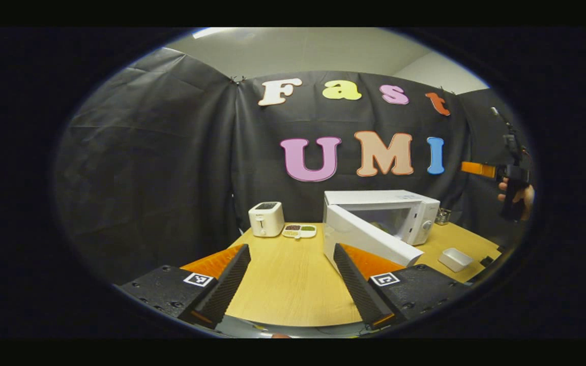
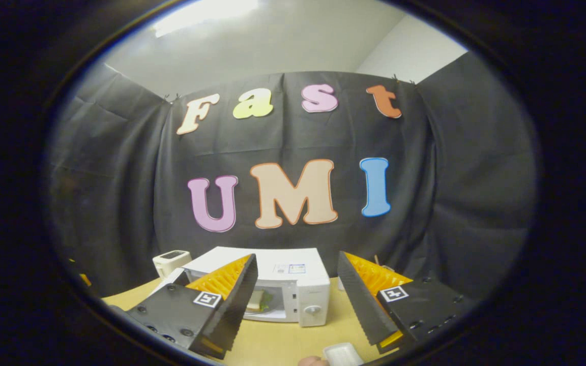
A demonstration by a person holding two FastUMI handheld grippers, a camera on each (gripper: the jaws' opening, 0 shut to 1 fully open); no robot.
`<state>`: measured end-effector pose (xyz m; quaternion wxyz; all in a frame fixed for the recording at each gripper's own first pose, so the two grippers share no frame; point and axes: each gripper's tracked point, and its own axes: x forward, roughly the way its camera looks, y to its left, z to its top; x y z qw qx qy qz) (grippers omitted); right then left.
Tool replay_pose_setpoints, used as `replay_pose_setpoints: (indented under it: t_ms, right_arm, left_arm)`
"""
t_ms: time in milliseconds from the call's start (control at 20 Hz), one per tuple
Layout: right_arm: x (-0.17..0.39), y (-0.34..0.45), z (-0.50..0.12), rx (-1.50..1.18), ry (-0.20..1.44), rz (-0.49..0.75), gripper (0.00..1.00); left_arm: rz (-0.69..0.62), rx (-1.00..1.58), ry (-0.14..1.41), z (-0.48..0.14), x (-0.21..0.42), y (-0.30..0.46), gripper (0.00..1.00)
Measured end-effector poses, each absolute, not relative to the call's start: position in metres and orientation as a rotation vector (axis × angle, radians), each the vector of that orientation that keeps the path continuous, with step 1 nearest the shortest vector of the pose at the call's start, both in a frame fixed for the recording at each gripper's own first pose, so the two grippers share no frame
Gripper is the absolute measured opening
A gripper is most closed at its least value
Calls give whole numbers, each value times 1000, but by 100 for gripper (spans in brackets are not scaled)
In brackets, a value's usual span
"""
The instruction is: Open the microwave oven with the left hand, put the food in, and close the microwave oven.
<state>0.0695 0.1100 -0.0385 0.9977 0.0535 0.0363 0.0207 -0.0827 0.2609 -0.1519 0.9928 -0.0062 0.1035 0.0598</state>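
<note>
A white microwave (image 1: 380, 213) stands at the back of the wooden table (image 1: 288, 274), its door (image 1: 369, 239) swung open toward me. In the right gripper view the microwave (image 2: 293, 290) shows a sandwich (image 2: 260, 301) lying inside its cavity. My left gripper (image 1: 293, 284) hangs open over the table in front of the door, holding nothing. My right gripper (image 2: 298, 305) is open and empty, raised above and in front of the microwave. In the left gripper view, the right gripper (image 1: 509, 175) and the hand holding it appear high at the far right.
A white toaster (image 1: 266, 219) and a small tray of coloured items (image 1: 299, 231) sit at the back left of the table. A white empty dish (image 1: 455, 258) lies right of the microwave, dish (image 2: 343, 353) near the front edge. A small jar (image 1: 443, 216) stands behind.
</note>
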Motion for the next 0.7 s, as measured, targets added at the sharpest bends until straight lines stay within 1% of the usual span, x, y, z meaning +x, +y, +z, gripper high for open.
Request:
replay_pose_setpoints:
  t_ms: [50,100,200,250,350,400,450,550,600,700]
  right_arm:
    - [62,103,-34,95,70,33,86]
    - [54,98,-29,87,68,26,86]
    - [42,91,-15,62,50,22,86]
    - [37,91,-13,33,42,27,86]
    - [23,90,-7,-2,34,32,86]
    - [18,91,-5,1,37,35,86]
    - [13,91,-4,2,35,35,86]
    - [6,87,2,3,30,32,89]
    - [3,86,3,2,32,28,94]
    - [-2,78,7,0,27,15,95]
  left_arm:
    - [114,-7,210,-156,-80,261,96]
    - [107,2,211,-159,-77,261,99]
    - [97,23,212,-168,-74,259,96]
    - [83,29,214,-173,-71,256,97]
    - [63,42,236,-190,-66,249,91]
    - [58,44,263,-201,-65,246,80]
    - [51,33,277,-209,-64,241,72]
    - [42,17,293,-220,-60,231,46]
    - [26,12,304,-225,-59,223,31]
    - [2,42,326,-239,-57,212,2]
